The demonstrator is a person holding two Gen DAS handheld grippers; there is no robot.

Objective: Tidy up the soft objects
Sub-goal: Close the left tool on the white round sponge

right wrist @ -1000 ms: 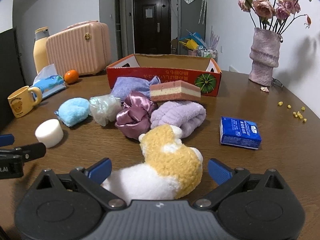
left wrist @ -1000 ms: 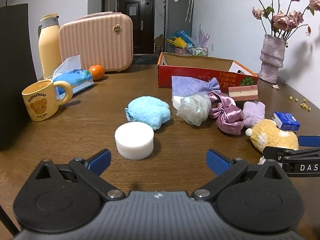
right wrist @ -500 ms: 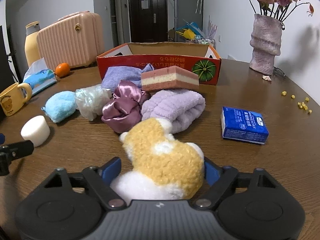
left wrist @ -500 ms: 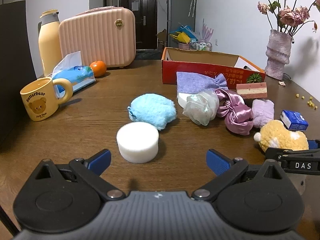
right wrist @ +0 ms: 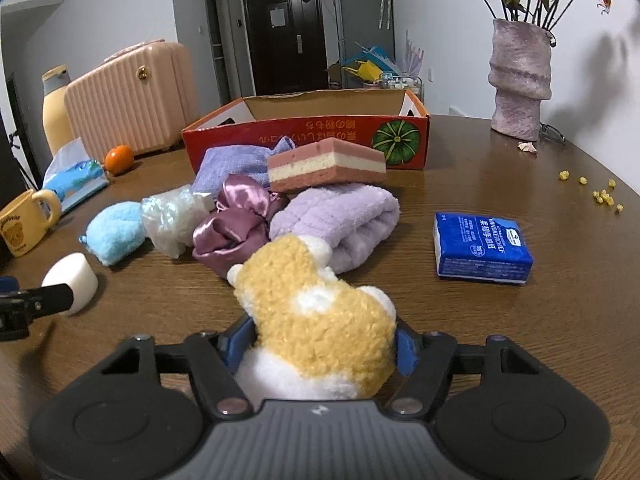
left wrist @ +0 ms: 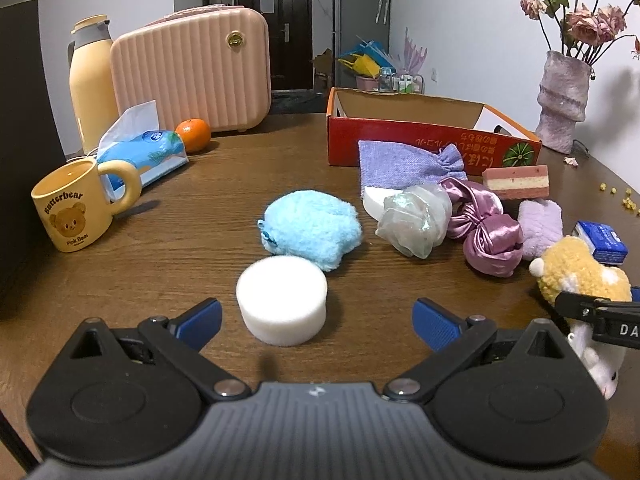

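A yellow and white plush toy (right wrist: pixel 316 308) lies on the brown table between the fingers of my right gripper (right wrist: pixel 322 346). The jaws are closing and the blue pads press into its sides. The left wrist view shows the same plush toy (left wrist: pixel 576 272) at the right edge. My left gripper (left wrist: pixel 316 318) stands open, and a round white sponge (left wrist: pixel 282 300) sits just ahead between its fingertips, untouched. Behind it lie a fluffy blue pouch (left wrist: pixel 312 228), a clear scrunchie (left wrist: pixel 416 220), a purple satin scrunchie (left wrist: pixel 488 236), a lilac towel (right wrist: pixel 340 216) and a layered sponge (right wrist: pixel 324 164). An open red cardboard box (right wrist: pixel 320 136) stands behind them.
At the left stand a yellow bear mug (left wrist: pixel 76 208), a tissue pack (left wrist: pixel 144 156), an orange (left wrist: pixel 194 134), a pink case (left wrist: pixel 192 68) and a yellow bottle (left wrist: pixel 90 80). A blue handkerchief pack (right wrist: pixel 480 244) and a vase (right wrist: pixel 520 80) are at the right.
My right gripper's jaws came in from wide open until they met the plush toy's sides. My left gripper edged a little toward the white sponge, still open.
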